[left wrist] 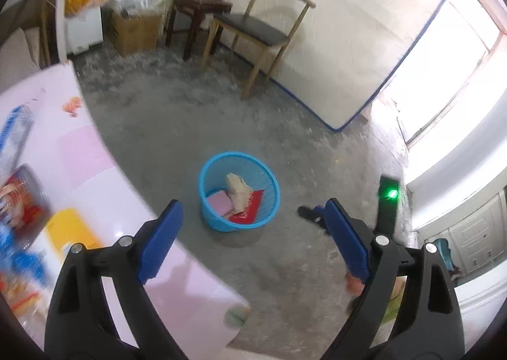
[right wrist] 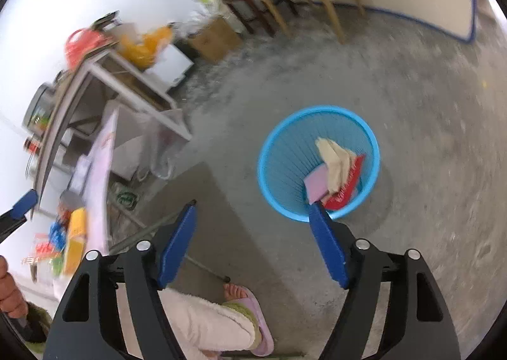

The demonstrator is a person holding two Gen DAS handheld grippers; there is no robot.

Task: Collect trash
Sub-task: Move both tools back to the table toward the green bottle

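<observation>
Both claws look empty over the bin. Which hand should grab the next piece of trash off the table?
Left, probably. The left claw hangs open and empty with the table and its wrappers right beside it. The right claw is open over the floor by the blue basket, farther from the table.

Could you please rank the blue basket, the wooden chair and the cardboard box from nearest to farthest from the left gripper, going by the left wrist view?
From the left gripper:
1. Blue basket, on the floor just ahead of the fingertips.
2. Wooden chair, farther back, against the mattress.
3. Cardboard box, far left corner, beyond the chair.
</observation>
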